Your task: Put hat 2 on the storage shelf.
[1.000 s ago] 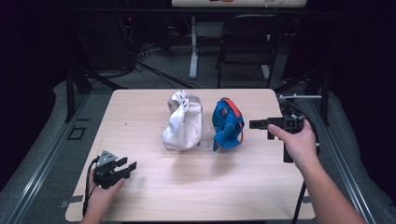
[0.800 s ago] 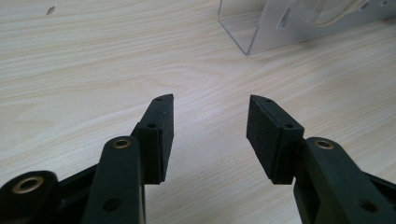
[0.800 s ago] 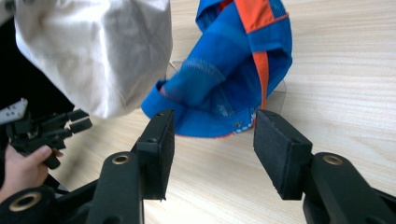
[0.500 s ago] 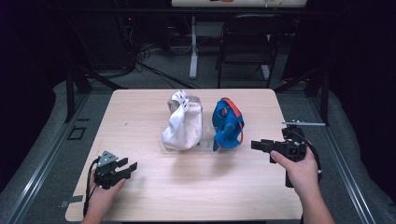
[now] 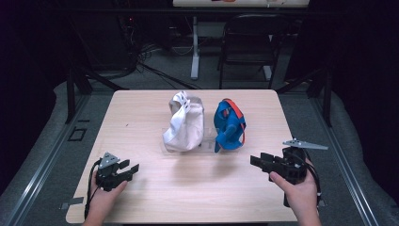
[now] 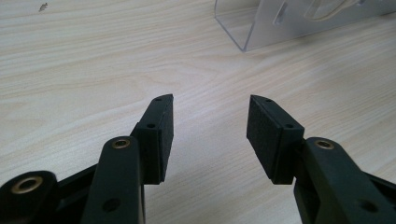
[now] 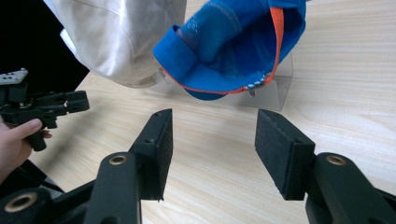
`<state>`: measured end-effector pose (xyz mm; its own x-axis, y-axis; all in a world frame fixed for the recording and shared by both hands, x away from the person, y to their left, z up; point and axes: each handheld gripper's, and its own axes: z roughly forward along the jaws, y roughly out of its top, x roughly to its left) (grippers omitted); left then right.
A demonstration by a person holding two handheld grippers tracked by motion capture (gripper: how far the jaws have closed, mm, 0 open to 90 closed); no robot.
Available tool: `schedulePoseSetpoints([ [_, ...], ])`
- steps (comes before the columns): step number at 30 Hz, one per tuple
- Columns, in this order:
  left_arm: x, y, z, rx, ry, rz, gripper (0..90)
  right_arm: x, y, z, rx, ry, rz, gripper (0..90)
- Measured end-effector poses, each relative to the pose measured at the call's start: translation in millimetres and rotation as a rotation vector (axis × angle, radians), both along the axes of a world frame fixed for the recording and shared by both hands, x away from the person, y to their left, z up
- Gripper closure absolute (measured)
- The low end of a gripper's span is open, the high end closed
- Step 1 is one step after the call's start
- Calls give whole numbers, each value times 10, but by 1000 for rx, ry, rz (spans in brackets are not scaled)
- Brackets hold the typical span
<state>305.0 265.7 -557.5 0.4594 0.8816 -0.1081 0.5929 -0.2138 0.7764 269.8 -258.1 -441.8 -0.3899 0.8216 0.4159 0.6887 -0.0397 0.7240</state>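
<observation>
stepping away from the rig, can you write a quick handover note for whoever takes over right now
Left gripper: open, nothing between its jaws, near the table's front left corner.
Right gripper: open, holding nothing, at the front right, pointing at the caps.
Things: white cap and blue cap with orange trim sit side by side on a clear stand mid-table.
Done: nothing visibly moved off the stand.
Left: probably reach in and grip the blue cap, the nearer one.

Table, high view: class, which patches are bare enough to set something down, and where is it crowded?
Free: the table's far-left part beside the white cap, and the near strip between the left gripper and right gripper. Crowded: the middle, where the white cap and blue cap sit on a clear stand.
</observation>
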Motion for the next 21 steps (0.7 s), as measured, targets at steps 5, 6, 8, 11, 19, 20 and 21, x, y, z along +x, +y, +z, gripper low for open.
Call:
schedulePoseSetpoints([
  [5, -1, -6, 2, 4, 6, -7, 513, -43, 15, -262, 5, 2, -2, 482],
  [6, -1, -8, 1, 5, 6, -7, 513, -47, 23, -312, 8, -2, 6, 482],
  [8, -2, -12, 0, 5, 6, -9, 513, -47, 46, -423, -3, -10, 13, 482],
  [11, -1, -17, -2, 5, 6, -10, 513, -35, 65, -546, 2, -14, 6, 484],
  [19, -3, -29, -4, 8, 2, -17, 513, -39, 79, -774, 20, -13, -7, 484],
  [20, -3, -30, -3, 8, 2, -17, 512, -43, 76, -801, 29, -14, -16, 482],
  [21, -2, -30, -4, 9, 0, -20, 512, -44, 72, -823, 28, -17, -20, 482],
])
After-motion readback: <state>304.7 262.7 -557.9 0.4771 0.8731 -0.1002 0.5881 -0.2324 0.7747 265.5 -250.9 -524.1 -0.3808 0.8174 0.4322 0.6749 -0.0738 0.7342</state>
